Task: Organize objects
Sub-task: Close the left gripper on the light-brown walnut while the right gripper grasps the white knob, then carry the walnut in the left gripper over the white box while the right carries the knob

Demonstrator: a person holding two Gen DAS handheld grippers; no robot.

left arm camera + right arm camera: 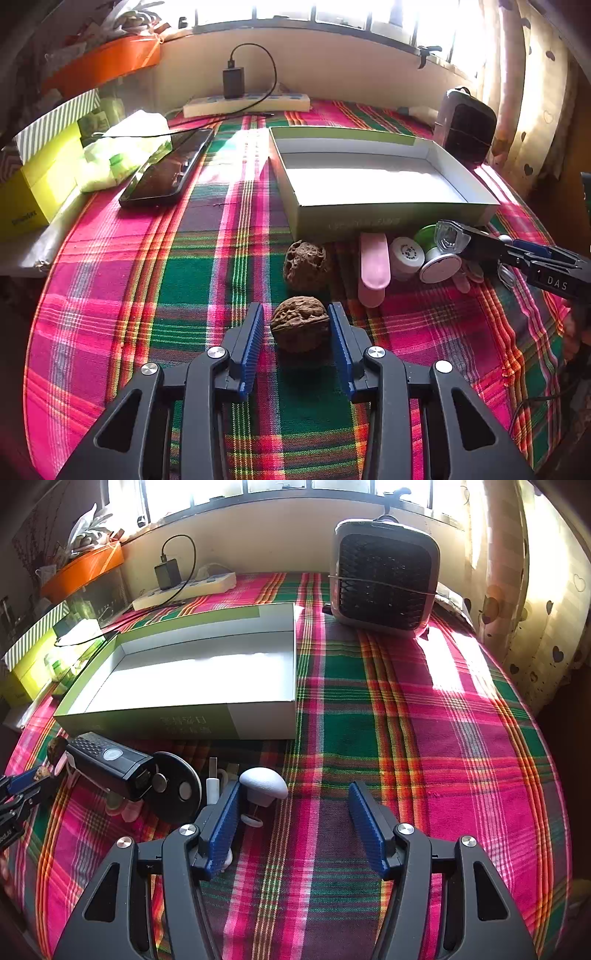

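Note:
My left gripper (pixel 296 317) stands around a brown walnut (pixel 300 323) on the plaid cloth, its blue pads close on both sides of it. A second walnut (pixel 305 264) lies just beyond. An open, empty white-lined box (pixel 369 177) sits behind them; it also shows in the right wrist view (pixel 192 679). Beside its front wall lie a pink case (pixel 373 266), a white jar (pixel 406 256), a solder spool (pixel 439 267) and a black bike light (pixel 110 764). My right gripper (pixel 293 801) is open and empty, next to a white mushroom-shaped knob (pixel 263 784).
A phone (pixel 168 170) and tissue pack (pixel 122 151) lie at the left, beside yellow boxes (pixel 37 184). A power strip (pixel 245 103) with a charger lines the back wall. A small fan heater (pixel 384 576) stands at the back right. Curtains (pixel 535 590) hang on the right.

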